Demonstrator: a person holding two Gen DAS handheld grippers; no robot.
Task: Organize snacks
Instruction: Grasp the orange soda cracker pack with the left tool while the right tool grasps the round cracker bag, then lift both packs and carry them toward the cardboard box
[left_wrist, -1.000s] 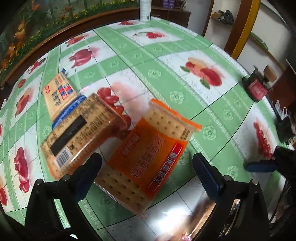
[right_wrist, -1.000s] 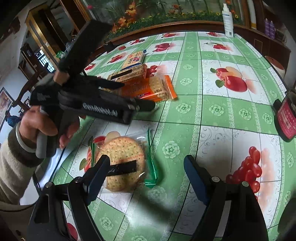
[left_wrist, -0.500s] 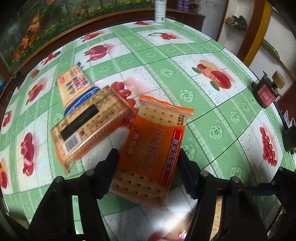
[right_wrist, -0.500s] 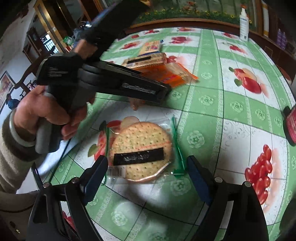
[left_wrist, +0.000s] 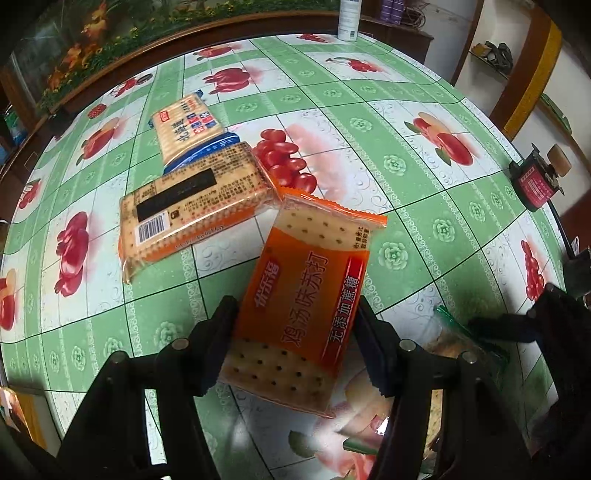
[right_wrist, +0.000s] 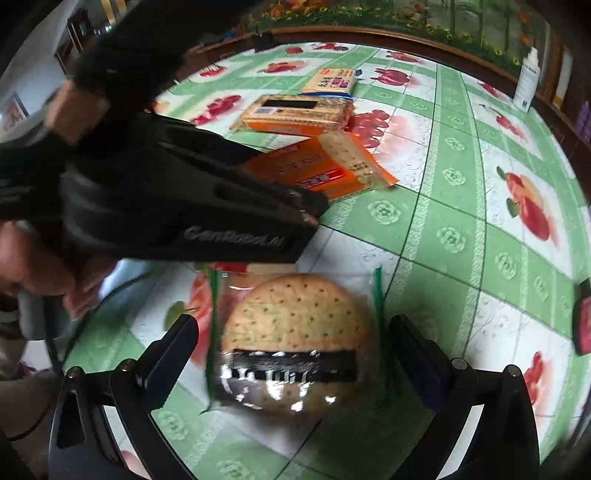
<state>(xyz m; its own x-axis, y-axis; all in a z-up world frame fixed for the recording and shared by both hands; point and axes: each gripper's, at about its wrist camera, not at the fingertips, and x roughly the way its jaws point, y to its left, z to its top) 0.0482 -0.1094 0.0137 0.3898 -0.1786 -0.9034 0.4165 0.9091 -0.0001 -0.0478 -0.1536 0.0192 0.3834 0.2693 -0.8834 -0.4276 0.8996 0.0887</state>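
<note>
Left gripper (left_wrist: 295, 343) clamped on orange cracker pack (left_wrist: 306, 295), low over table (left_wrist: 424, 206). Right gripper (right_wrist: 291, 365) wide, jaws just opening, straddling round cracker packet (right_wrist: 295, 332), pads clear. Centre before closing; avoid crushing.

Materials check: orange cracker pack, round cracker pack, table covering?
Orange cracker pack: glossy plastic film, by its crimped, serrated end seal and clear window.
Round cracker pack: clear shiny film with green edges; glare streaks on it.
Table covering: looks like glossy printed vinyl or oilcloth; bright reflections, but can't confirm.
</note>
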